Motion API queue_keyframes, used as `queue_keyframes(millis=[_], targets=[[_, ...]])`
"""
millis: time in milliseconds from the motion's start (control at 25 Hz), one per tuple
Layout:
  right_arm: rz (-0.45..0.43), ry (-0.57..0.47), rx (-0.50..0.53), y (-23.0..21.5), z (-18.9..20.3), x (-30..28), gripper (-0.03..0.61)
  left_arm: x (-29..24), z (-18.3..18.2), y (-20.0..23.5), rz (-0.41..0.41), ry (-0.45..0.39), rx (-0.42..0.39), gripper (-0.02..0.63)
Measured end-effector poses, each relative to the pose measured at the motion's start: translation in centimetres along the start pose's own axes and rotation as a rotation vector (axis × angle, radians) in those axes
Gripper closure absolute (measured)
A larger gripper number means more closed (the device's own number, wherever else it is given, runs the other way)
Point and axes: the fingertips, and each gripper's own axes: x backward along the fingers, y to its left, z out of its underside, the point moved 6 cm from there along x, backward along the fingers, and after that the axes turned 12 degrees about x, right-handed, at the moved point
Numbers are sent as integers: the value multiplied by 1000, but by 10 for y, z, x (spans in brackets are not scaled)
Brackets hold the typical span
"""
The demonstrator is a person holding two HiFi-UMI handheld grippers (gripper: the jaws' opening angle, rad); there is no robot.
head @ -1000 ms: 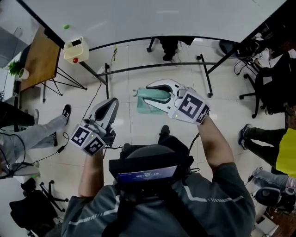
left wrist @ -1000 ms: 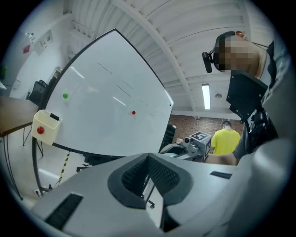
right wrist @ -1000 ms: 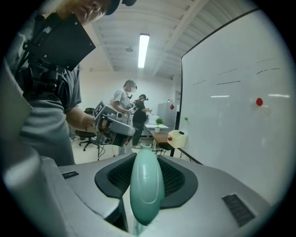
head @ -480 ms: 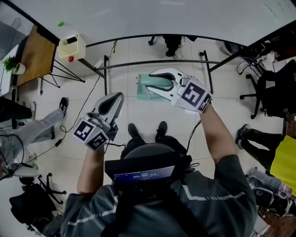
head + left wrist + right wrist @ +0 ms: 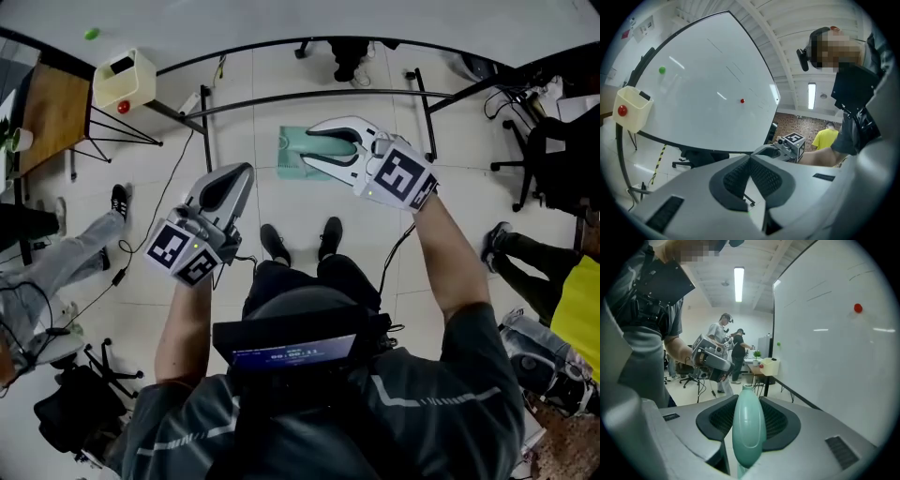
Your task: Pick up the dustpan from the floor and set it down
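Note:
The mint-green dustpan [image 5: 294,155] hangs above the tiled floor in front of me. Its rounded handle [image 5: 749,427] lies between the dark pads of my right gripper [image 5: 320,145], which is shut on it. In the right gripper view the handle stands upright between the jaws and the pan itself is hidden below. My left gripper [image 5: 244,172] is held lower left of the dustpan, apart from it. Its jaws meet at the tip [image 5: 750,157] with nothing between them.
A large whiteboard [image 5: 309,23] on a black tube stand [image 5: 309,94] fills the space ahead. A cream box [image 5: 124,77] hangs at its left end, beside a wooden table [image 5: 52,112]. People's legs show at left [image 5: 66,262] and right [image 5: 525,253]. My shoes [image 5: 300,239] are below.
Both grippers have moved forward, away from my body and toward the whiteboard stand. The dustpan has gone along in the right gripper. My shoes have come into view.

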Motion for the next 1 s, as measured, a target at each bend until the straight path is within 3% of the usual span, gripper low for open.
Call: queue_keyframes(millis=[600,800,1000], targets=[[-68,131,-89,32,271,-127,405,-72,195,178,-42,149,147,591],[-79,149,-105,42,321,-153,405,-80,237,210,-54,172,181,591],[-71,162,-115,51,347,-164,405,-79,260,230,-73,173,196,591]])
